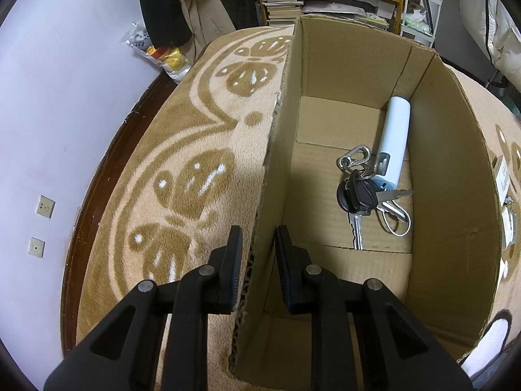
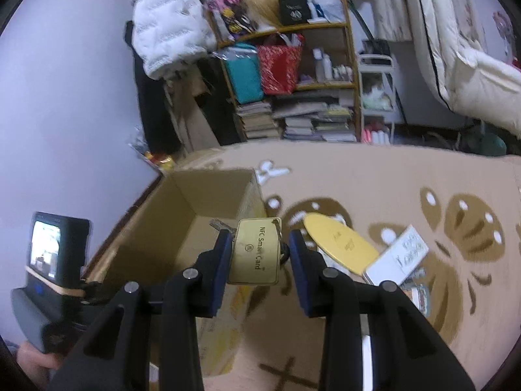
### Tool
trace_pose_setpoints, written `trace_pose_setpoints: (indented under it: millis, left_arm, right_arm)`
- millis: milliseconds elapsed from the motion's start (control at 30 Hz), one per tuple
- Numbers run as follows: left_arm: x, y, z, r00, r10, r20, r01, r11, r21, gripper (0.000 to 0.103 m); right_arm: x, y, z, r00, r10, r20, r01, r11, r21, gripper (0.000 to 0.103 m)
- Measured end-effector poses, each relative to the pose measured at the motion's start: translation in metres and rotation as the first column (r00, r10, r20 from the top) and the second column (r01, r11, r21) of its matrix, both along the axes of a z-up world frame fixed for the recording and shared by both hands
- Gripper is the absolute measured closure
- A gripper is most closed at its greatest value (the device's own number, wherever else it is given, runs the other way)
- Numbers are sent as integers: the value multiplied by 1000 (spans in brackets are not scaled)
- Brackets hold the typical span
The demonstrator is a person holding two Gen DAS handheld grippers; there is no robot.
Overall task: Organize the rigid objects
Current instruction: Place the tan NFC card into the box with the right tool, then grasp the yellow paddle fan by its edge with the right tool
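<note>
An open cardboard box [image 1: 449, 176] stands on a tan patterned blanket; it also shows in the right wrist view [image 2: 182, 215]. Inside lie a bunch of keys with a carabiner [image 1: 361, 192] and a pale blue and white cylindrical device [image 1: 395, 140]. My left gripper [image 1: 259, 238] straddles the box's left wall [image 1: 270, 169], one finger on each side, shut on it. My right gripper [image 2: 259, 239] holds a gold NFC smart card [image 2: 255, 255] with a key ring, above the box's near right edge; whether the pads touch the card is unclear.
A gold disc [image 2: 338, 242], a white booklet [image 2: 399, 257] and other small items lie on the blanket [image 2: 390, 179] right of the box. A cluttered shelf [image 2: 293, 97] with books and bags stands behind. The left gripper's camera unit [image 2: 55, 254] shows at the left.
</note>
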State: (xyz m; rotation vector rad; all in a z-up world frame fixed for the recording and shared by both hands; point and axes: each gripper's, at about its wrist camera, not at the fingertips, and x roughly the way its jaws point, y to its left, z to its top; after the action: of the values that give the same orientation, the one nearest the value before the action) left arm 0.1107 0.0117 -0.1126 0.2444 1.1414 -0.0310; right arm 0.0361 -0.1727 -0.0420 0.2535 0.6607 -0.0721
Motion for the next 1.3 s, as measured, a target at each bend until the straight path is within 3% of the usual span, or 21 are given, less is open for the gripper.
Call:
trace_pose_setpoints:
  millis: [133, 367, 400, 467, 867, 1000, 1300]
  left_arm:
    - [0, -2, 0, 1000, -2, 1, 2, 1000, 5, 83]
    - [0, -1, 0, 1000, 0, 0, 0, 1000, -1, 83]
    - [0, -1, 0, 1000, 0, -1, 0, 1000, -2, 83]
    - [0, -1, 0, 1000, 0, -1, 0, 1000, -2, 83]
    - [0, 1, 1, 1000, 3, -1, -3, 1000, -3, 82]
    - [1, 1, 2, 1000, 3, -1, -3, 1000, -3, 82]
    - [0, 1, 1, 1000, -1, 0, 1, 1000, 1, 82]
  right_arm:
    - [-4, 19, 10, 998, 53, 39, -52, 998, -24, 65]
    - [-2, 50, -3, 990, 137, 9, -137, 990, -36, 66]
    - [-2, 51, -5, 990, 143, 5, -143, 989, -39, 80]
    - [1, 55, -7, 988, 156, -8, -156, 987, -40, 84]
    - [1, 32, -10, 995, 100, 18, -100, 995, -4, 84]
    - [6, 11, -11, 999, 45, 5, -45, 999, 3, 77]
    - [19, -32, -26, 998, -68, 16, 68, 998, -5, 40]
